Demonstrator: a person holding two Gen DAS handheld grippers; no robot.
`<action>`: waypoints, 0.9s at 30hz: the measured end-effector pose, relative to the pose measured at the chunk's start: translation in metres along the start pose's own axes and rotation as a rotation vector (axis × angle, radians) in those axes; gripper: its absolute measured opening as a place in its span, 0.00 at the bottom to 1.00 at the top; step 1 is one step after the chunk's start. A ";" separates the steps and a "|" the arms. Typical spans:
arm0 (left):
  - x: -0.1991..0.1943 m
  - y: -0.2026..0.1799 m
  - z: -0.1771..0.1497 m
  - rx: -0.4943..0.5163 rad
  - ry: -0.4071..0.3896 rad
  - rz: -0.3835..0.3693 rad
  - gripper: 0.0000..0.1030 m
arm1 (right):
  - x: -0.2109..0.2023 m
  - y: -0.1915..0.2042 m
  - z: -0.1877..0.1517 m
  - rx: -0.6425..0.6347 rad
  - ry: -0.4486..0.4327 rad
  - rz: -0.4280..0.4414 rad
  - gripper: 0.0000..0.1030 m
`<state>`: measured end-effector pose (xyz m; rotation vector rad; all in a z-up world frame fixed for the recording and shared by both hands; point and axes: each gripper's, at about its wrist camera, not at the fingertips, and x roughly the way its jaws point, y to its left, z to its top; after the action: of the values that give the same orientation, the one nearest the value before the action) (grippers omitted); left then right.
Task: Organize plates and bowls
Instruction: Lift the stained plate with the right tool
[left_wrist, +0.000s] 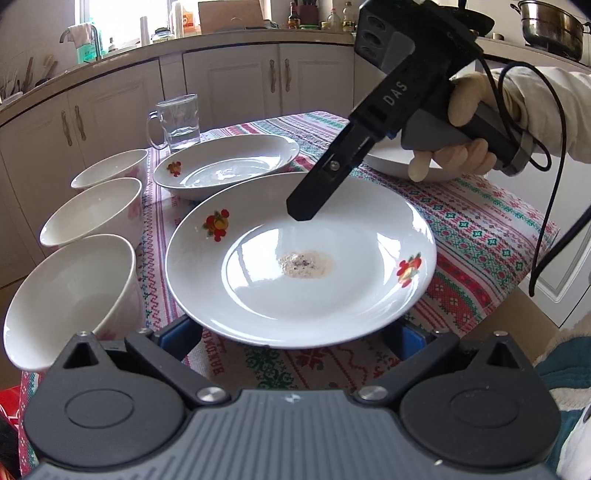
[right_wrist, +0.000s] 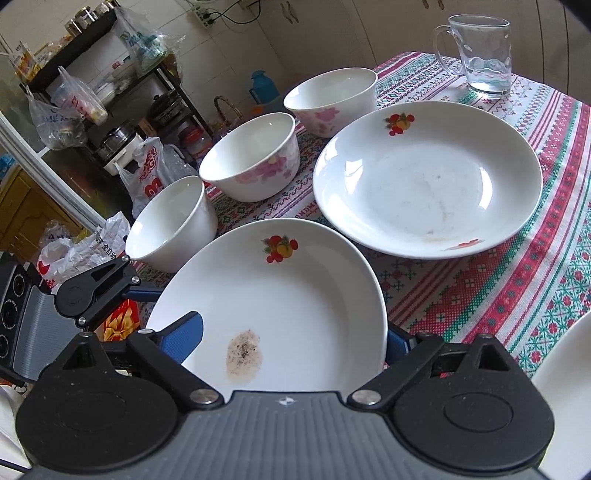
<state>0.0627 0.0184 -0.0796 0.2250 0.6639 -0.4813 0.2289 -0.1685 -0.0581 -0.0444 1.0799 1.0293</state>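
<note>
Kitchen setting: a surface covered by a red, green and white patterned cloth (left_wrist: 480, 236) stands before cream cabinets. The only clear writing is "DAS", printed on the body of the right gripper (left_wrist: 306, 210). Lettering woven into the cloth's near edge and the print on the plastic bags (right_wrist: 147, 177) cannot be read.

The stained plate (left_wrist: 332, 302), decorated with fruit motifs, lies at the near edge of the surface. A second plate (left_wrist: 229, 162) is just behind it. Three bowls (left_wrist: 92, 214) line the left edge, and a glass mug (left_wrist: 181, 122) stands at the far corner.

The left gripper (left_wrist: 293, 338) has its jaws spread wide. The plate's near rim covers their tips, so contact cannot be told.

Left wrist view only: a gloved hand (left_wrist: 461, 110) holds the right gripper tip-down over the stained plate, partly hiding a third plate (left_wrist: 388, 162) – a black cable (left_wrist: 546, 206) trails from it.

Right wrist view only: the right jaws are released and wide – one blue pad is over the plate, the other behind its rim. A cluttered rack (right_wrist: 74, 37) stands beyond the bowls.
</note>
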 end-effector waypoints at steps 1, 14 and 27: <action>0.000 0.000 0.000 0.000 0.002 0.000 0.99 | 0.000 0.001 0.000 -0.001 0.000 -0.001 0.97; -0.008 0.001 0.011 -0.007 0.013 -0.033 0.99 | -0.017 0.010 -0.006 -0.003 -0.034 -0.015 0.97; -0.002 -0.004 0.052 0.087 -0.006 -0.100 0.99 | -0.066 0.004 -0.024 0.034 -0.121 -0.088 0.98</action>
<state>0.0872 -0.0019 -0.0388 0.2732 0.6507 -0.6078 0.2036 -0.2223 -0.0195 -0.0020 0.9764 0.9230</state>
